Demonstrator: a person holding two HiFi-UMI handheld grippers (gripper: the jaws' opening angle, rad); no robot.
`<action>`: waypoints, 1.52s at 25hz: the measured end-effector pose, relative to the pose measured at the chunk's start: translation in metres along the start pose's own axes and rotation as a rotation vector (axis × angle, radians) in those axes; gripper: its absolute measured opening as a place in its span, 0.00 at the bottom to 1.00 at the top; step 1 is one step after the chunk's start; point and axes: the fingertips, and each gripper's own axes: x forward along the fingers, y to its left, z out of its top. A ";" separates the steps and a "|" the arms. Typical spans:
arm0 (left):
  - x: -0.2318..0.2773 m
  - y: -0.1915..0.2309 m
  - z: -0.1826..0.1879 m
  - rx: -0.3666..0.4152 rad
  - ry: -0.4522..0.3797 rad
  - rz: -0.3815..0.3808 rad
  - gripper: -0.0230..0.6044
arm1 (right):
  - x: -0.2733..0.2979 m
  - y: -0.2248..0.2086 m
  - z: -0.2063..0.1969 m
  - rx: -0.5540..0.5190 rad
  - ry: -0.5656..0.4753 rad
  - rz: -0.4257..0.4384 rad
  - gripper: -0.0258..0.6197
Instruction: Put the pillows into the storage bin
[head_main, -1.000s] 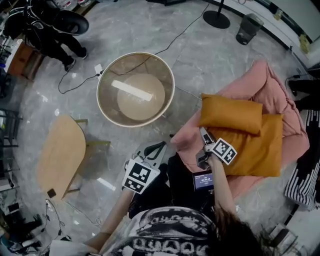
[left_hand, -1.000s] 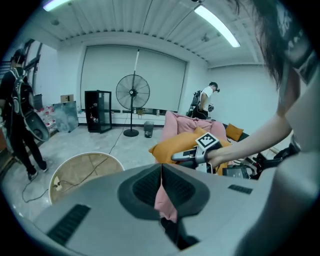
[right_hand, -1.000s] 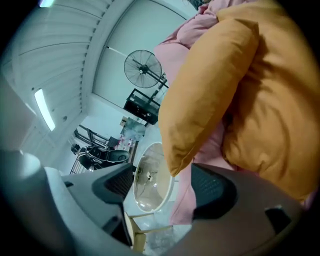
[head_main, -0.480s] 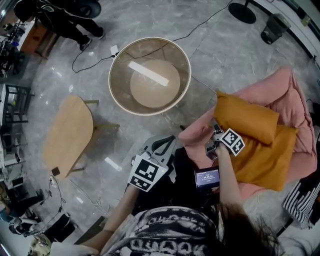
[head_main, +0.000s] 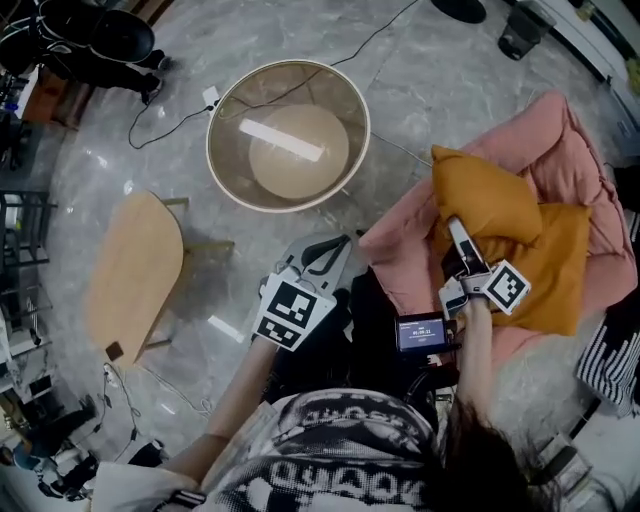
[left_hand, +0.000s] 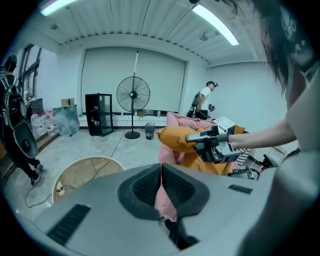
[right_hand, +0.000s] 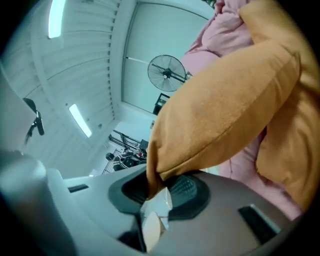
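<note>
The round wicker storage bin (head_main: 288, 135) stands on the floor, its inside holding no pillow; the left gripper view shows the bin (left_hand: 82, 172) too. Two orange pillows lie on a pink blanket (head_main: 545, 140). The upper pillow (head_main: 485, 195) is tilted across the lower pillow (head_main: 560, 265). My right gripper (head_main: 458, 232) has its jaws closing on the upper pillow's corner, which the right gripper view shows pinched at the right gripper (right_hand: 157, 187) below the upper pillow (right_hand: 225, 105). My left gripper (head_main: 325, 255) hangs over the floor near my legs, shut and holding nothing.
A small wooden table (head_main: 135, 270) stands left of me. A cable (head_main: 170, 125) runs across the floor by the bin. A small screen device (head_main: 422, 333) sits at my right forearm. A standing fan (left_hand: 133, 95) and a person (left_hand: 204, 97) are at the far wall.
My right gripper has moved in under the upper pillow's near corner and closed on it. The pillow has turned and bunched up. The left gripper has barely moved.
</note>
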 end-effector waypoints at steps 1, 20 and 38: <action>-0.003 0.001 0.000 0.010 -0.008 -0.007 0.06 | -0.007 0.015 0.003 -0.004 -0.032 0.039 0.16; -0.090 -0.076 -0.067 0.168 -0.029 -0.341 0.06 | -0.203 0.175 -0.098 -0.070 -0.481 0.189 0.13; -0.059 -0.332 -0.060 0.462 0.000 -0.754 0.06 | -0.525 0.080 -0.196 0.072 -0.977 -0.148 0.13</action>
